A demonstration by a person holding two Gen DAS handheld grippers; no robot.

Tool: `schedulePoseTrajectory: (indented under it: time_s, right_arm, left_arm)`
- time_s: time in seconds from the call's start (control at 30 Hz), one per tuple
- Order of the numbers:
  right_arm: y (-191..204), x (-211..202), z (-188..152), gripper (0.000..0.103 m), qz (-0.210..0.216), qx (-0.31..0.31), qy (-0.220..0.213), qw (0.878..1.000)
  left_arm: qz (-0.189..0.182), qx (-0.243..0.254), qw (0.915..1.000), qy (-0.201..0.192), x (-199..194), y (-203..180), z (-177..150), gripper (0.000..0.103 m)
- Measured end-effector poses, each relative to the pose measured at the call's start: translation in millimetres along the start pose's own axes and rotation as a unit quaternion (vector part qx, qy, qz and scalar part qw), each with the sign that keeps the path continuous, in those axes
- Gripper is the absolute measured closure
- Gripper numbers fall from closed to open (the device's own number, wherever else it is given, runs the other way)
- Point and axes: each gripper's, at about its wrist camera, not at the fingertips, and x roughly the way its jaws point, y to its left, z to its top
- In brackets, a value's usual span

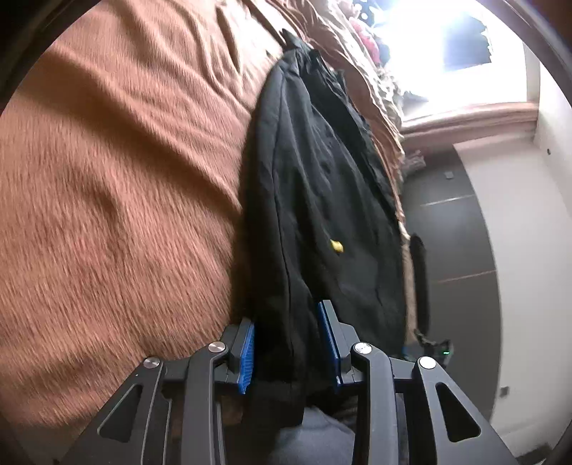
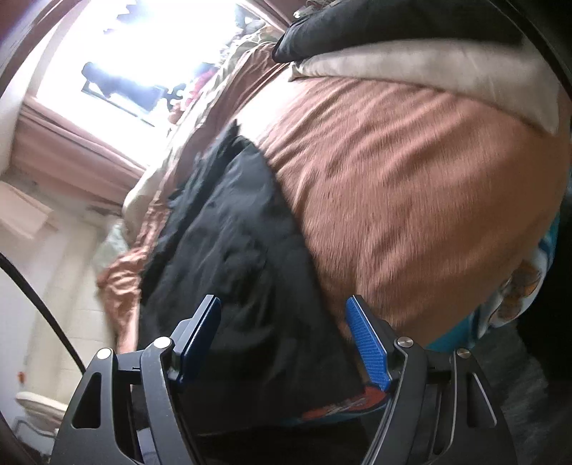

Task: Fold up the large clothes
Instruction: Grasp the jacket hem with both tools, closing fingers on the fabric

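A black jacket-like garment [image 1: 314,196] lies stretched along the edge of a bed covered by a fuzzy brown blanket [image 1: 125,196]. A small yellow tag [image 1: 336,246] sits on it. My left gripper [image 1: 286,314] is at the garment's near end, and a thick fold of black cloth fills the gap between its blue pads [image 1: 246,352]. In the right wrist view the same garment [image 2: 232,232] lies rumpled on the blanket [image 2: 411,196]. My right gripper [image 2: 282,300] hovers over its near end with the jaws wide apart, the cloth beneath them and not pinched.
A dark floor [image 1: 457,232] and a white wall [image 1: 518,214] lie beyond the bed edge. A bright window [image 2: 143,46] is at the far end. A cream pillow [image 2: 429,68] with a black item [image 2: 357,25] on it lies on the bed. A patterned blue sheet [image 2: 518,297] hangs below the blanket.
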Motion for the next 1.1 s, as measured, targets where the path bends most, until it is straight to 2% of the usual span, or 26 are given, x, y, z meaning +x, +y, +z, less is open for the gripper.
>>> schedulePoseTrajectory:
  time_s: [0.17,0.3,0.37,0.47,0.53,0.57,0.6,0.63,0.7,0.8,1.1]
  right_arm:
    - [-9,-3,-15,0.032,0.073,0.013,0.013,0.997]
    - [-6,-4,-14,0.032,0.125,0.024,-0.001,0.992]
    - [-5,-1,-12,0.032,0.125,0.028,-0.006,0.992]
    - [-1,8,-12,0.032,0.101,0.029,-0.005,0.994]
    - [-1,11,-17,0.040,0.085,0.039,-0.005,0.996]
    - [0,12,-16,0.048,0.081,0.043,-0.007,0.996]
    - [3,12,-16,0.064,0.072,0.047,-0.011,0.996]
    - [6,13,-14,0.070,0.064,0.050,-0.012,0.997]
    - [17,7,-13,0.093,0.067,0.051,-0.021,0.996]
    - [40,-12,-6,0.100,0.077,0.040,-0.043,0.995]
    - [127,-98,11,0.102,0.141,-0.023,-0.123,0.982]
  left_arm:
    - [-0.039,-0.009,0.9989,0.023,1,-3,-14,0.069]
    - [-0.048,-0.013,0.9987,0.013,2,-6,-12,0.069]
    - [-0.046,-0.021,0.9987,0.000,3,-5,-7,0.069]
    - [-0.049,-0.032,0.9982,-0.015,5,-2,-1,0.069]
    - [-0.045,-0.034,0.9982,-0.022,5,-2,2,0.069]
    - [-0.042,-0.034,0.9983,-0.024,3,-2,1,0.073]
    - [-0.036,-0.033,0.9984,-0.027,2,-2,2,0.089]
    - [-0.031,-0.033,0.9985,-0.030,0,-2,2,0.093]
    - [-0.034,-0.034,0.9980,-0.042,-7,-3,4,0.097]
    - [-0.063,-0.033,0.9954,-0.064,-22,-12,6,0.099]
    - [-0.093,0.027,0.9903,-0.100,-67,-73,15,0.101]
